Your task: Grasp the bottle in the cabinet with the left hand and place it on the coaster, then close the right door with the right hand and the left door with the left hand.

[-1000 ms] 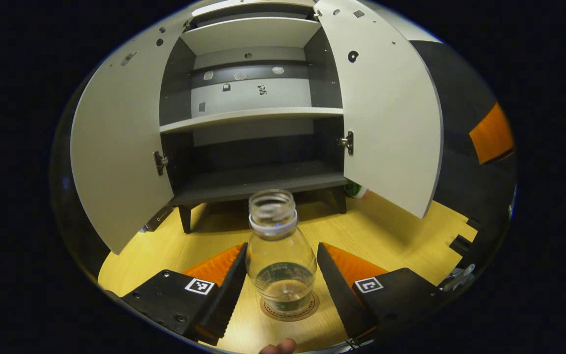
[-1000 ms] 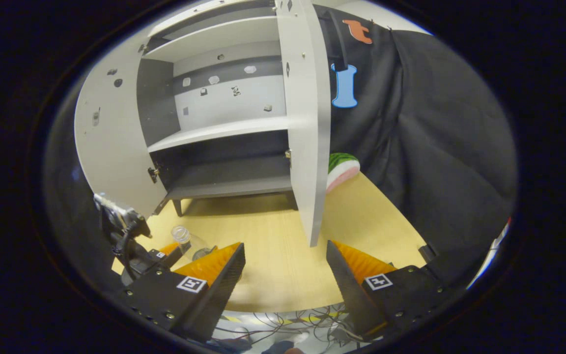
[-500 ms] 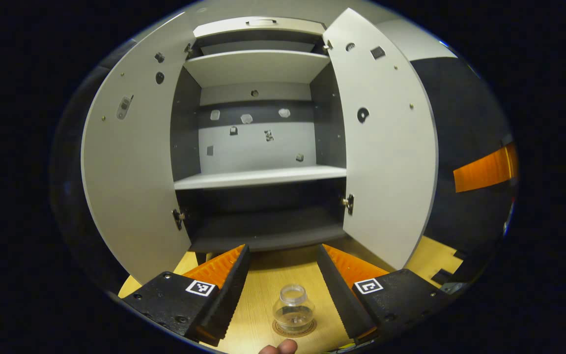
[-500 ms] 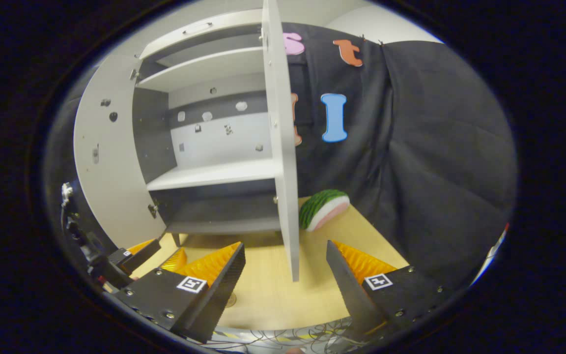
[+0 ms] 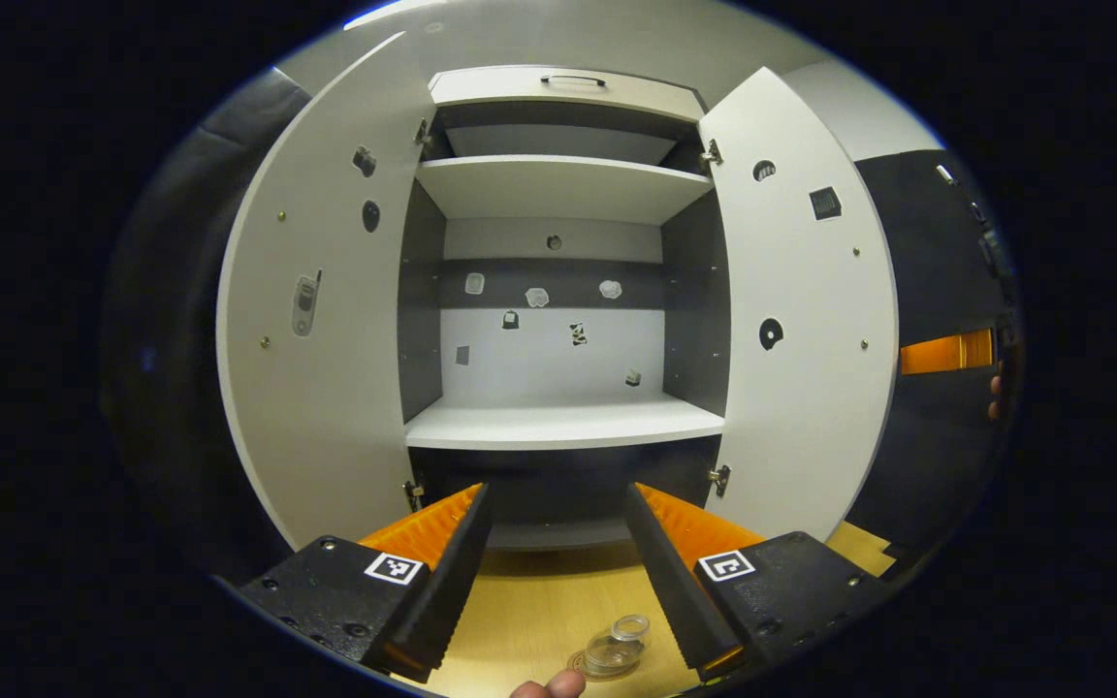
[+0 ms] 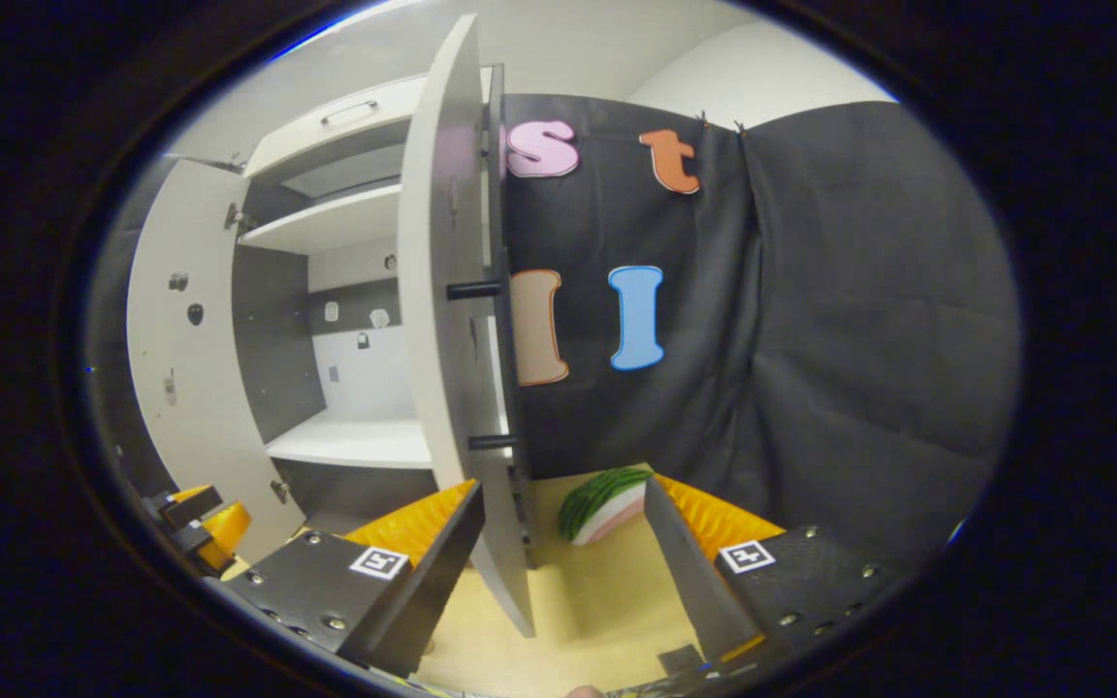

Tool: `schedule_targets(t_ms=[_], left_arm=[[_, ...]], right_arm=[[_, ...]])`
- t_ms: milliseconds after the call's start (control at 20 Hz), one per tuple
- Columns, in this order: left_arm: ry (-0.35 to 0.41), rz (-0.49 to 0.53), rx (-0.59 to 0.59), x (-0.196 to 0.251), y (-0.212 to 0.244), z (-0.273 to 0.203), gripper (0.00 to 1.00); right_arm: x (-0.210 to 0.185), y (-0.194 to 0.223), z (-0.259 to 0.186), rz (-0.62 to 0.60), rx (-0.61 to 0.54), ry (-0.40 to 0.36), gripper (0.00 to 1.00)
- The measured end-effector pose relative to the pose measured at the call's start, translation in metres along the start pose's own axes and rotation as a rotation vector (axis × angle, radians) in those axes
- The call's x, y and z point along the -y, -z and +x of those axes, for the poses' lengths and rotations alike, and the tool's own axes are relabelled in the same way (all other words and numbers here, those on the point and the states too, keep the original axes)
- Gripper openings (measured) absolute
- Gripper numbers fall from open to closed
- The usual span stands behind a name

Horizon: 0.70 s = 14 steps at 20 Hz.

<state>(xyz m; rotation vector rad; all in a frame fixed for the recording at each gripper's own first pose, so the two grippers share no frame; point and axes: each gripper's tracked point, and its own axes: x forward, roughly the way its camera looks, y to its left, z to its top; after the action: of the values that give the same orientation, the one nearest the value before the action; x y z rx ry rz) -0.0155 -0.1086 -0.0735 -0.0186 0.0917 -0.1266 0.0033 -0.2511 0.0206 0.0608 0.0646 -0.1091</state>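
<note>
My left tongs hung released before the cabinet, their fingers spread wide with nothing between them. The clear bottle stood on the coaster near the desk's front edge, low in the left gripper view and just inside the right-hand finger, apart from both. The left door and the right door both stood wide open, baring a white shelf and the dark lower bay beneath it.

In the right gripper view my right tongs were likewise released, their fingers straddling the outer edge of the right door, though I could not tell whether either finger touched it. A dark bar handle ran down the door's outer face. A watermelon slice lay on the desk beyond that door, near the booth's black cloth. The left tongs showed at the far left.
</note>
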Motion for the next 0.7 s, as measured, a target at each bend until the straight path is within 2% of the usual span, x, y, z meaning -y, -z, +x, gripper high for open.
schedule_targets(t_ms=[400, 450, 500, 700], left_arm=[[-0.083, 0.011, -0.028, -0.032, 0.000, -0.003, 0.88], [-0.093, 0.009, -0.034, -0.036, 0.002, -0.004, 0.88], [-0.099, 0.005, -0.037, -0.039, 0.002, -0.004, 0.88], [-0.109, 0.003, -0.049, -0.047, 0.007, -0.007, 0.88]], right_arm=[[-0.003, -0.004, 0.029, -0.002, 0.009, -0.070, 1.00], [-0.002, -0.006, 0.032, -0.006, 0.018, -0.076, 0.93], [-0.003, -0.007, 0.031, -0.008, 0.018, -0.083, 1.00], [-0.009, -0.008, 0.032, -0.015, 0.027, -0.108, 0.98]])
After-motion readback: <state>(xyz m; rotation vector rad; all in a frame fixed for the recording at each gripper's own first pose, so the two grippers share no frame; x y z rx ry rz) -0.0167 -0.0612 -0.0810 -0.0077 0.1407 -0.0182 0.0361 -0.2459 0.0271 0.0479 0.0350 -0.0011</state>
